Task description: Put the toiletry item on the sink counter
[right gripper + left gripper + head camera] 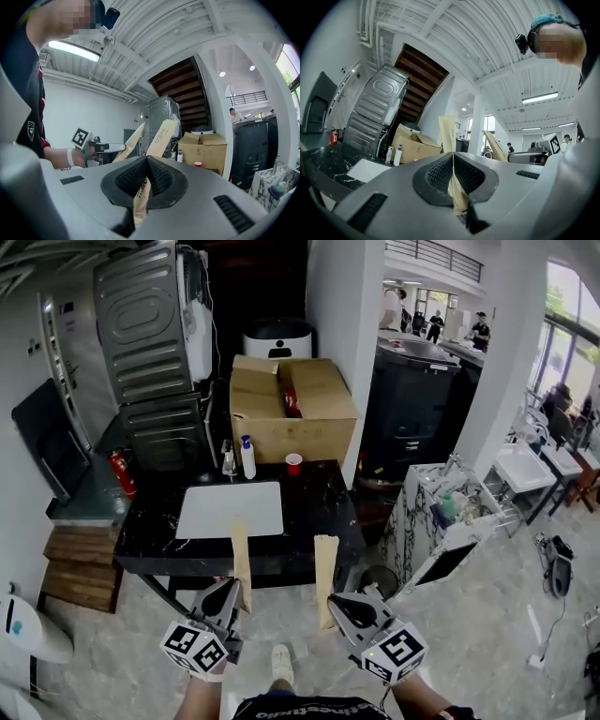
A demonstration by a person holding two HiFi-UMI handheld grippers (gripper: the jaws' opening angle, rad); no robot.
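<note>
Hand-held grippers (231,591) (337,602) with sachets (241,559) (324,577); beyond, sink counter (319,507), bottles (247,457), cup (293,463).

Two packets (241,559), two bottles (248,459), one cup (293,463)

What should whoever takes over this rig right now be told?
Left hand-held gripper: shut on the left packet, a flat tan paper sleeve, held upright.
Right hand-held gripper: shut on the right packet, which looks the same; its print is too small to read.
Both packets are in the air in front of the black marble sink counter, neither resting on it.
On the counter, behind the white basin: a spray bottle and a red cup.
Done: both packets gripped.
Left: step in, lay them on the counter, open the jaws.
</note>
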